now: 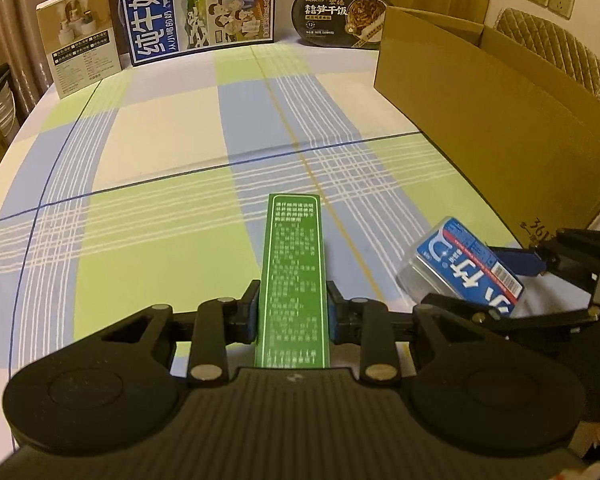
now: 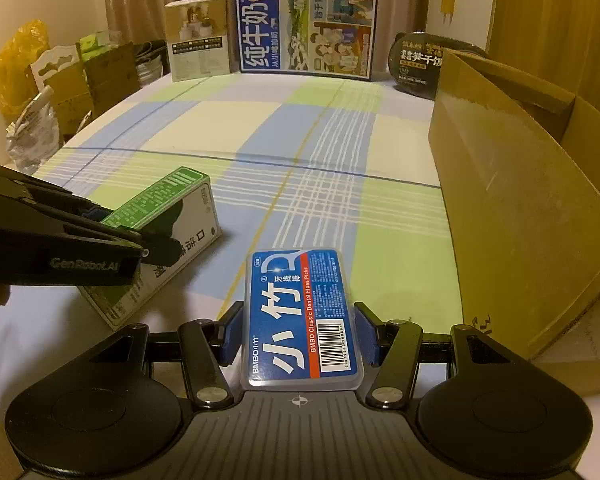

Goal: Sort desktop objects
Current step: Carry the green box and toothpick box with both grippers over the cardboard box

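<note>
My left gripper (image 1: 293,308) is shut on a long green box (image 1: 294,276), its pads pressing both narrow sides; the box's far end rests near the checked tablecloth (image 1: 160,152). From the right wrist view the same green box (image 2: 160,204) shows a white side, held by the left gripper (image 2: 140,240) at the left. My right gripper (image 2: 300,334) is shut on a blue floss-pick box (image 2: 302,316), with blue pads against both its edges. In the left wrist view that floss-pick box (image 1: 464,264) sits at the right in the right gripper (image 1: 512,280).
A large open cardboard box (image 1: 500,132) stands along the right side of the table. At the back stand a blue milk carton box (image 1: 200,8), a small tan box (image 1: 80,40) and a black instant-rice bowl (image 1: 340,16). Bags and cartons (image 2: 60,80) crowd the floor at left.
</note>
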### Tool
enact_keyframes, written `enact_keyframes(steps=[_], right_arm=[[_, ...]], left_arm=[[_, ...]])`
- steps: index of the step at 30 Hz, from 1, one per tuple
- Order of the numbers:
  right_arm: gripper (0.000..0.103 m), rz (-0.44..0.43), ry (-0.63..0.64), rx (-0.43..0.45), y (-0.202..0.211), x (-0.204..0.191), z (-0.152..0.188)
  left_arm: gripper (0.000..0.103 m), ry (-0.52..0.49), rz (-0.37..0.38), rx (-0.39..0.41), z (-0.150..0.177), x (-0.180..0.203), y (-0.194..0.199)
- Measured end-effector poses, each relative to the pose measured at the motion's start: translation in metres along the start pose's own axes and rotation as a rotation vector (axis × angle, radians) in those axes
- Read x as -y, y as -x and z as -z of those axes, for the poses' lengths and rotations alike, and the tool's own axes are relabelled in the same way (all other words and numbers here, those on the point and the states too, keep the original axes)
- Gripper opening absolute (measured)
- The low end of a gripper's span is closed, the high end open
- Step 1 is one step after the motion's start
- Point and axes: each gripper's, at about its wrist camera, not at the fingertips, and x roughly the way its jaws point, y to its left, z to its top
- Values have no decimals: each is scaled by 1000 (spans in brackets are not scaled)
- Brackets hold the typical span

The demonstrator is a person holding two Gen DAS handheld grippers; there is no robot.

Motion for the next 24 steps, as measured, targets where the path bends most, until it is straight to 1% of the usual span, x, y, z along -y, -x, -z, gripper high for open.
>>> enact_keyframes(steps=[9, 17, 24], right_arm=[[53, -3, -11, 2, 0, 2, -2], [53, 3, -14, 12, 4, 4, -1], [53, 2, -8, 44, 13, -2, -4]], left_arm=[[26, -35, -21, -32, 2, 5, -11], [25, -22, -9, -1, 0, 5, -1], [25, 10, 12, 31, -2, 4, 14]])
